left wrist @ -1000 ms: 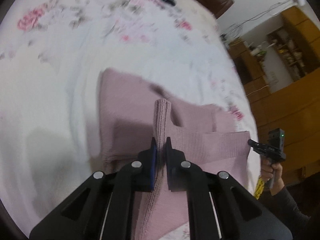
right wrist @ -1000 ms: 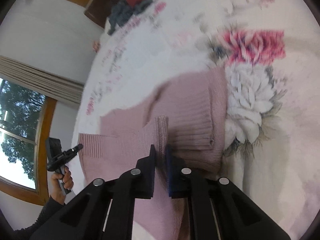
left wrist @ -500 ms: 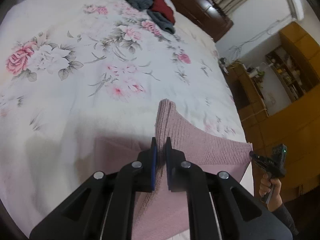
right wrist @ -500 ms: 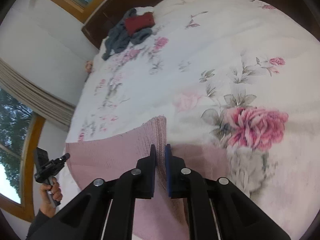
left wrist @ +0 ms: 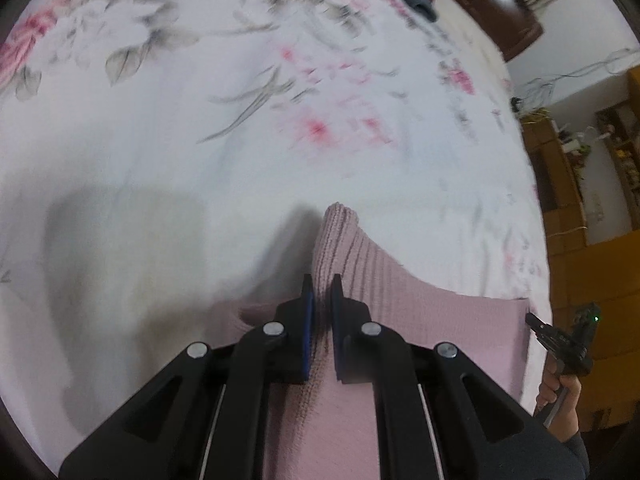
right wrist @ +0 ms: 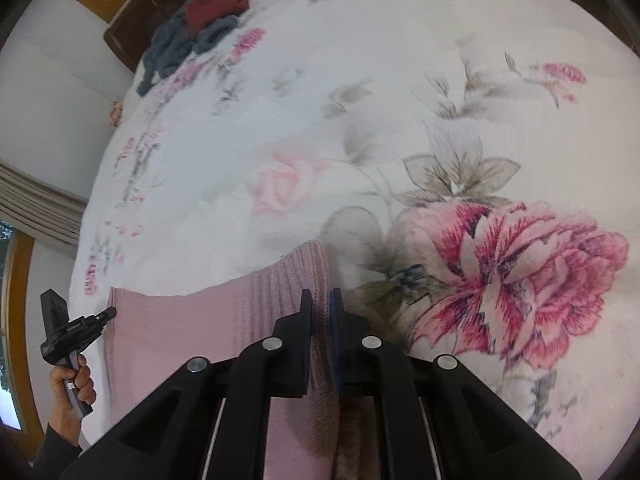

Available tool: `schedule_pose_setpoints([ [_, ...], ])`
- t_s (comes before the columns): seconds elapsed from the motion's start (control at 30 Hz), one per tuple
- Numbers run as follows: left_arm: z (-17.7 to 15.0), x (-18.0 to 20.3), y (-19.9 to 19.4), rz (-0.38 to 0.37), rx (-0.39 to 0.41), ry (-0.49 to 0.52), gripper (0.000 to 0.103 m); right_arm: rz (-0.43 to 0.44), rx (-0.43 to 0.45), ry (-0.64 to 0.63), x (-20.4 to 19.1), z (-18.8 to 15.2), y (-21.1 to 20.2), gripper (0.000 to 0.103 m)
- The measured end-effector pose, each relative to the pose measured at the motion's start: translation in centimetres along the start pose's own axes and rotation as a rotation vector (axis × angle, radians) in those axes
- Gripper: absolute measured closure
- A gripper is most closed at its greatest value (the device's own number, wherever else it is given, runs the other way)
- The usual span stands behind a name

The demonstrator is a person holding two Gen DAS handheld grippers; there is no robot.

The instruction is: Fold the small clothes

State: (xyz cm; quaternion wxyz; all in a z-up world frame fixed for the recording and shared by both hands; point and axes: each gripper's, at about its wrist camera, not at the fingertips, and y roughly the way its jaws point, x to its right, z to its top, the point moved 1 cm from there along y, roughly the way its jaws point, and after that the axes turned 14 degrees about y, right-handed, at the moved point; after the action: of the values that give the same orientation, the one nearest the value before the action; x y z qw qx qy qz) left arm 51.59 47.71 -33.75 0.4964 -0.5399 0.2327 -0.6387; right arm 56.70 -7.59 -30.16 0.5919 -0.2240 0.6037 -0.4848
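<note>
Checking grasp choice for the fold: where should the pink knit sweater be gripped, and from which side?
At the two ribbed corners of one edge, as now: left gripper and right gripper each pinch a corner of the pink knit sweater, coming in along the fabric plane from the near side. That keeps the edge stretched straight between them.

Over the last second, the pink knit sweater (left wrist: 420, 320) went from lying spread and partly folded on the floral bedsheet (left wrist: 240, 140) to being lifted by 2 ribbed corners. Its edge was pulled taut between the left gripper (left wrist: 320, 292) and right gripper (right wrist: 320, 304). Both wrist views swung upward, then dipped closer to the sheet.
</note>
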Motion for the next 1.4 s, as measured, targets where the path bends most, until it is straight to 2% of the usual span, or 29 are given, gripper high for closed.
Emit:
schedule_pose_setpoints([
  [0.1,-0.2,-0.7,0.7,-0.007,-0.021,-0.016,0.093,-0.018,-0.026,0.001,0.8,-0.1,1.7,0.093],
  [0.13,0.0,-0.9,-0.2,0.0,0.006,-0.031,0.092,-0.02,-0.034,0.004,1.0,-0.1,2.0,0.093],
  [0.17,0.1,-0.8,-1.7,0.0,0.059,-0.039,0.093,-0.034,-0.014,-0.007,0.9,-0.2,1.5,0.086],
  [0.2,0.1,-0.5,-3.6,-0.025,0.135,-0.035,0.091,-0.04,0.017,-0.018,0.6,-0.3,0.7,0.081],
  [0.23,-0.1,0.2,-5.3,-0.083,0.194,-0.014,0.089,-0.006,0.073,-0.033,0.0,-0.7,-1.1,0.08],
  [0.27,-0.2,0.8,-5.8,-0.125,0.198,-0.001,0.089,0.038,0.092,-0.036,-0.4,-1.1,-2.2,0.08],
  [0.33,-0.8,2.2,-5.2,-0.199,0.164,0.033,0.089,0.113,0.078,-0.027,-0.7,-2.3,-3.3,0.08],
  [0.4,-1.4,3.3,-3.2,-0.209,0.092,0.063,0.091,0.143,0.016,-0.011,-0.6,-3.2,-2.3,0.081],
  [0.47,-2.0,3.4,-0.6,-0.138,0.013,0.082,0.091,0.118,-0.033,0.02,0.2,-3.9,-0.6,0.082],
  [0.5,-2.3,3.0,0.5,-0.091,-0.018,0.081,0.092,0.105,-0.047,0.038,0.7,-3.9,0.1,0.088],
  [0.53,-2.5,2.4,1.2,-0.057,-0.037,0.077,0.101,0.09,-0.06,0.061,1.4,-3.8,0.6,0.094],
  [0.57,-2.6,2.1,1.2,-0.055,-0.038,0.07,0.102,0.074,-0.055,0.067,1.8,-3.7,0.6,0.103],
  [0.6,-2.5,2.0,0.6,-0.065,-0.021,0.067,0.103,0.072,-0.053,0.074,2.2,-3.5,0.3,0.103],
  [0.7,-3.3,2.7,-3.3,-0.188,0.074,0.079,0.102,0.147,-0.063,0.056,1.7,-4.2,-2.4,0.097],
  [0.77,-5.4,3.5,-5.1,-0.261,0.073,0.117,0.102,0.203,-0.094,0.026,1.4,-5.9,-3.6,0.097],
  [0.8,-6.8,3.7,-5.2,-0.269,0.051,0.129,0.1,0.216,-0.116,0.011,1.5,-6.9,-3.8,0.097],
  [0.87,-8.4,3.3,-4.3,-0.231,0.002,0.137,0.1,0.19,-0.149,-0.007,2.5,-8.9,-3.1,0.097],
  [0.9,-9.0,2.8,-3.4,-0.18,-0.033,0.129,0.1,0.172,-0.154,-0.004,2.9,-9.1,-2.6,0.103],
  [0.93,-9.5,2.0,-2.4,-0.145,-0.07,0.103,0.102,0.157,-0.158,0.018,3.8,-9.3,-1.8,0.103],
  [0.97,-9.7,2.1,-2.1,-0.137,-0.085,0.103,0.103,0.163,-0.159,0.038,4.1,-9.3,-1.4,0.103],
  [1.03,-9.7,2.5,-3.5,-0.116,-0.06,0.13,0.103,0.168,-0.142,0.087,4.4,-9.1,-2.0,0.103],
  [1.07,-9.7,2.6,-4.5,-0.145,-0.038,0.125,0.103,0.176,-0.134,0.08,3.7,-9.4,-2.9,0.099],
  [1.13,-10.6,3.5,-7.2,-0.261,0.017,0.139,0.101,0.221,-0.145,0.021,2.1,-10.8,-4.7,0.098],
  [1.2,-12.5,4.1,-8.4,-0.31,0.018,0.167,0.1,0.247,-0.172,-0.026,1.5,-12.9,-5.7,0.098],
  [1.23,-13.7,4.2,-8.3,-0.316,-0.005,0.173,0.1,0.247,-0.195,-0.047,1.5,-14.3,-5.9,0.098],
  [1.3,-15.3,3.3,-7.1,-0.24,-0.063,0.184,0.099,0.212,-0.227,-0.074,2.0,-16.1,-5.3,0.098],
  [1.33,-15.9,2.3,-5.8,-0.177,-0.1,0.174,0.1,0.161,-0.233,-0.089,2.8,-17.1,-4.5,0.098],
  [1.37,-16.3,1.2,-5.0,-0.155,-0.118,0.149,0.101,0.103,-0.227,-0.105,3.5,-17.5,-3.7,0.103],
  [1.4,-16.7,-0.2,-5.0,-0.181,-0.112,0.094,0.102,0.077,-0.219,-0.116,3.9,-17.6,-3.4,0.103],
])
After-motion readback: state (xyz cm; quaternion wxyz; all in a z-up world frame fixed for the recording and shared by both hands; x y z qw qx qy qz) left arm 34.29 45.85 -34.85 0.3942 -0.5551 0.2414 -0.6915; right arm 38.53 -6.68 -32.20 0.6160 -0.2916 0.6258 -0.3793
